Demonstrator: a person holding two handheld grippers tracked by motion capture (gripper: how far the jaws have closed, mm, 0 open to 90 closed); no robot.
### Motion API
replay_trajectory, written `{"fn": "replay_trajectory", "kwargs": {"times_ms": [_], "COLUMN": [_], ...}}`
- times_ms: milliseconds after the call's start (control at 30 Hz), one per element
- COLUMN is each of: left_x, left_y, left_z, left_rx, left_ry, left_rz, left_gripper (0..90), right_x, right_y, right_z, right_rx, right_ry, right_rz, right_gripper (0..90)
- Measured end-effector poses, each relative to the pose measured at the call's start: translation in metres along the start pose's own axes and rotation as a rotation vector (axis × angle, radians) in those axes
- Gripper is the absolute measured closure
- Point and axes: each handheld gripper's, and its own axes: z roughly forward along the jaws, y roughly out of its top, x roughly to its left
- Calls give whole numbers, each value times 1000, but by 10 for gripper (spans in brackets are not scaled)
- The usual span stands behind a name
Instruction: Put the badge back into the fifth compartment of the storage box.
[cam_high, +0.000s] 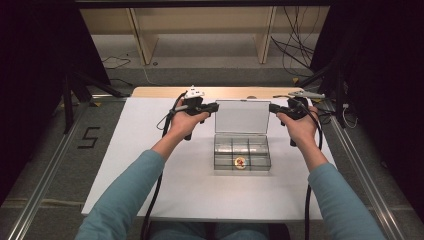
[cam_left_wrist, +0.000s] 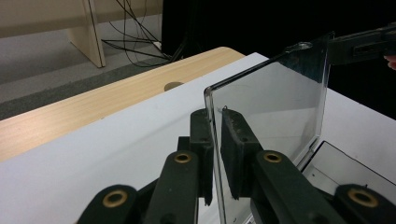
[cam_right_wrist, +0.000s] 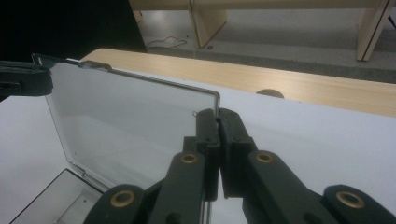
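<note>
Clear compartment box (cam_high: 242, 153), transparent lid (cam_high: 242, 116) upright, open.

One clear plastic box (cam_high: 242, 152) sat on one white table (cam_high: 150, 165), its one lid (cam_high: 242, 116) standing upright, and the high view showed six compartments inside, three across in two rows. One small round red-and-yellow piece (cam_high: 240, 162) lay in the front middle compartment. Two grippers were in play, the left gripper (cam_high: 214, 107) and the right gripper (cam_high: 273, 108), with two forearms in teal sleeves.
</note>
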Motion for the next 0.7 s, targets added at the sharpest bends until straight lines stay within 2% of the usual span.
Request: {"fn": "replay_trajectory", "kwargs": {"times_ms": [400, 700], "left_x": [-4, -6], "left_y": [-1, -3], "left_z": [-5, -9], "left_rx": [-9, -16], "left_ry": [-4, -10], "left_rz": [35, 43], "left_gripper": [829, 830], "right_x": [3, 5], "right_y": [-2, -5], "right_z": [-7, -11], "right_rx": [-9, -19], "right_ry": [3, 5], "right_rz": [-21, -37], "right_gripper": [881, 881]}}
